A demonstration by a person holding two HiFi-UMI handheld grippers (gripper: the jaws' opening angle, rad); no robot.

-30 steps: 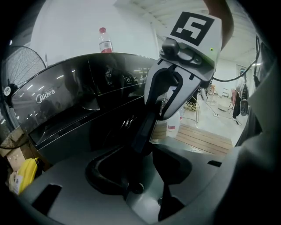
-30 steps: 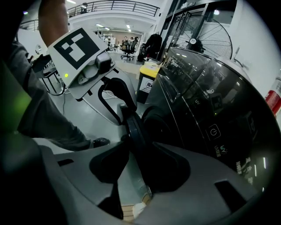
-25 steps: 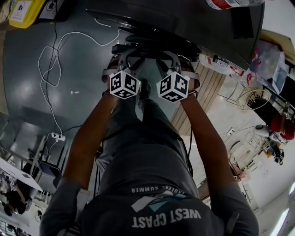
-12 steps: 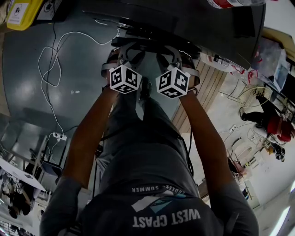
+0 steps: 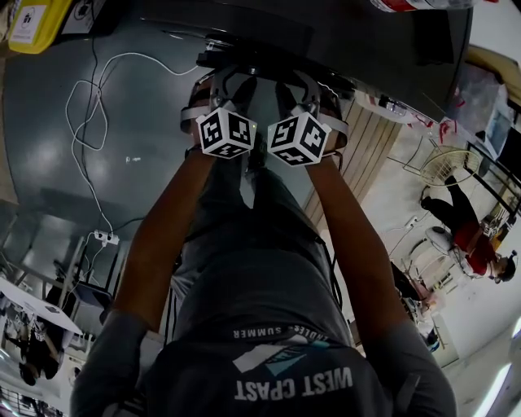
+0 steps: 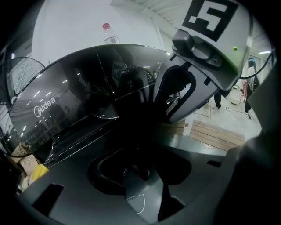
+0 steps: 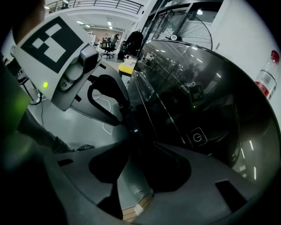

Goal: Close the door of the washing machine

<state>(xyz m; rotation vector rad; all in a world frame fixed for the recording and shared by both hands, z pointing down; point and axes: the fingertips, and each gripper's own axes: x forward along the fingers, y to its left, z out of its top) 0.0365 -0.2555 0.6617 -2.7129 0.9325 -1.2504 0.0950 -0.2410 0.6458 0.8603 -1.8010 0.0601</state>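
The black glossy washing machine (image 5: 342, 32) fills the top of the head view, and its dark door edge (image 5: 248, 55) juts toward me. Both grippers point down and forward at that edge, side by side. My left gripper (image 5: 221, 80) has its jaws apart, closing slightly. My right gripper (image 5: 299, 83) has its jaws apart, opening slightly. In the right gripper view the door's dark rim (image 7: 131, 123) runs down into the gap of the right gripper (image 7: 140, 165). The left gripper (image 6: 140, 165) faces the machine's front (image 6: 66, 110). Darkness hides whether any pad touches the door.
A white cable (image 5: 85, 122) loops over the grey floor to a power strip (image 5: 103, 240). A yellow box (image 5: 37, 20) lies at the top left. A wooden platform (image 5: 362, 159) sits right of the machine. A bottle (image 6: 108, 34) stands on top. People (image 5: 468, 236) are at the far right.
Both grippers have moved up the head view toward the machine and drawn a little closer together. Their marker cubes have turned slightly.
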